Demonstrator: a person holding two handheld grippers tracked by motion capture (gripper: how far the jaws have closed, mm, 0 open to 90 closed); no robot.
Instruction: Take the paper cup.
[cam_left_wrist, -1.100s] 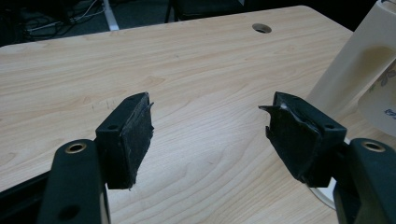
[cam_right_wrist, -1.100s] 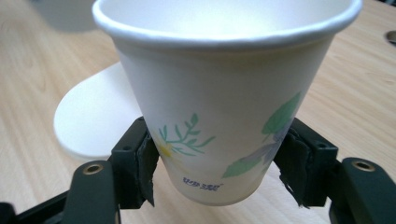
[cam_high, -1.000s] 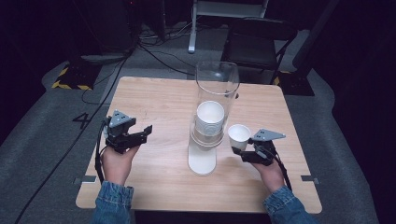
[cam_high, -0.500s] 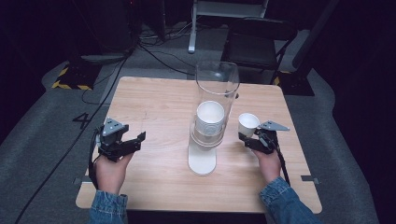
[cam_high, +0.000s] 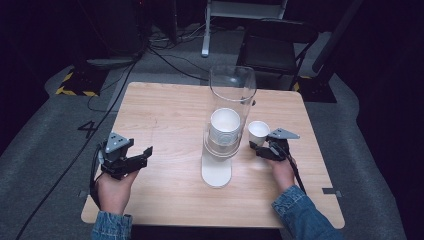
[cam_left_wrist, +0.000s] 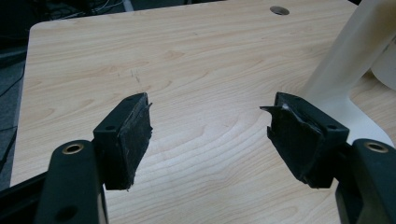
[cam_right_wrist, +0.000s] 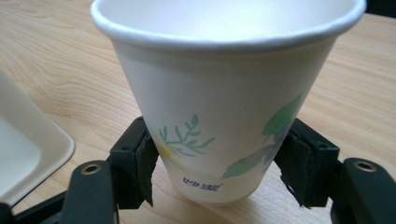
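Note:
A clear tube (cam_high: 232, 85) stands upright at the table's middle on a white base (cam_high: 216, 172), with a stack of white cups (cam_high: 225, 127) inside. My right gripper (cam_high: 260, 146) is just right of the tube, shut on a flower-printed paper cup (cam_high: 258, 131). In the right gripper view both pads press the lower wall of the paper cup (cam_right_wrist: 224, 93), which stands upright with its bottom close to the wood. My left gripper (cam_high: 143, 154) hovers at the near left. Its jaws have just been opening, and in the left gripper view nothing but bare wood lies between its fingertips (cam_left_wrist: 130, 135).
The wooden table (cam_high: 165, 110) has a small round hole (cam_left_wrist: 279, 9) near its far edge. A dark chair (cam_high: 280, 35) and floor cables (cam_high: 165, 55) lie beyond it. The white base (cam_left_wrist: 345, 70) rises at the right of the left gripper view.
My right gripper has carried the paper cup a little farther from me, staying beside the tube. My left gripper has drifted toward the near left edge and its jaws stand wider.

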